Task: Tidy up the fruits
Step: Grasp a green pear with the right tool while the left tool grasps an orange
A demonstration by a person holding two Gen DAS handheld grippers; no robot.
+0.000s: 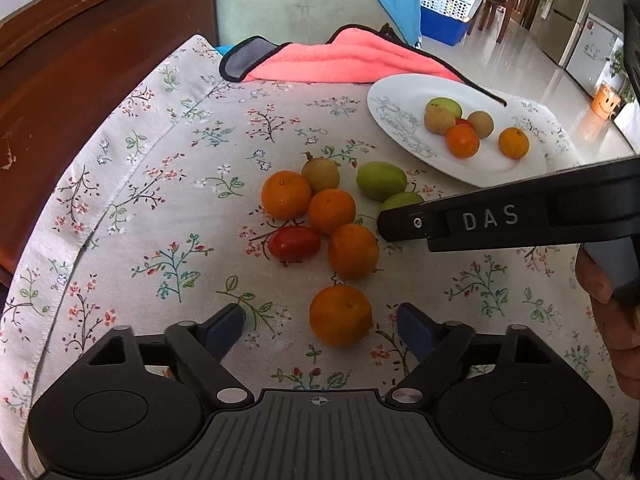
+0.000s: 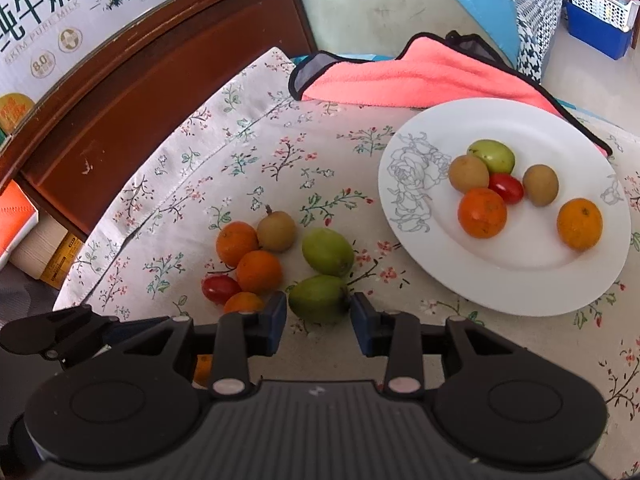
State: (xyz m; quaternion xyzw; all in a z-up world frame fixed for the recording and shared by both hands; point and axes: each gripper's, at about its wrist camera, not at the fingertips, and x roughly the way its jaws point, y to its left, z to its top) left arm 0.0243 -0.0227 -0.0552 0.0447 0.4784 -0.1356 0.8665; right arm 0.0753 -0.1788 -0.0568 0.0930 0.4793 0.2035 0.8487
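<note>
On the floral tablecloth lies a cluster of loose fruit: several oranges (image 1: 331, 212), a brown fruit (image 1: 321, 175), a red tomato (image 1: 294, 243) and two green fruits (image 2: 327, 252). My left gripper (image 1: 320, 322) stands open, with the nearest orange (image 1: 340, 314) resting on the cloth between its fingertips, clear of both pads. My right gripper (image 2: 318, 314) is open. Its blue pads sit close on either side of the nearer green fruit (image 2: 318, 298), which lies on the cloth. From the side, the right gripper (image 1: 386, 222) covers part of that fruit. The white plate (image 2: 520, 280) at the right holds several fruits.
A pink towel (image 1: 352, 60) lies at the table's far edge behind the plate (image 1: 500, 168). A dark wooden cabinet (image 2: 120, 112) with a milk carton (image 2: 48, 12) on top stands close on the left. A pale chair back (image 1: 288, 4) is beyond. A hand (image 1: 616, 312) grips the right tool.
</note>
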